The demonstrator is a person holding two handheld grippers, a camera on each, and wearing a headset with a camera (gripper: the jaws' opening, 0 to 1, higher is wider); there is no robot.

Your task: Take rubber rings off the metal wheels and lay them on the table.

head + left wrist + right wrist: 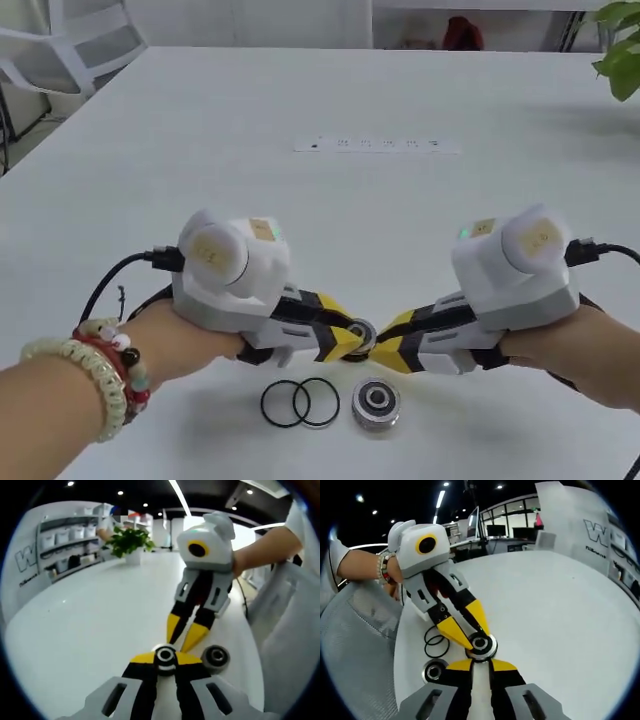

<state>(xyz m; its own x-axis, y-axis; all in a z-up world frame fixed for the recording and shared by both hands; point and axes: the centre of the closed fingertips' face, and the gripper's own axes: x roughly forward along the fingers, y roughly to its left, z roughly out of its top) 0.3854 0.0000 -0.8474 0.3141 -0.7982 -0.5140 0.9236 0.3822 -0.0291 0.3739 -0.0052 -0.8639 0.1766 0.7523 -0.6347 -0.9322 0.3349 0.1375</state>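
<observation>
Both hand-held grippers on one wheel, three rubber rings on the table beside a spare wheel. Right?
Two rubber rings, not three, lie on the table; the head view shows it. Rest holds: left hand-held gripper and right hand-held gripper are on one wheel, spare wheel beside the rings.

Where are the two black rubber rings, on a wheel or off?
Off. The two rubber rings lie flat on the table, overlapping each other, beside the loose metal wheel.

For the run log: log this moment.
left claw: shut on wheel | right claw: at its rim | table: two rings, second wheel
</observation>
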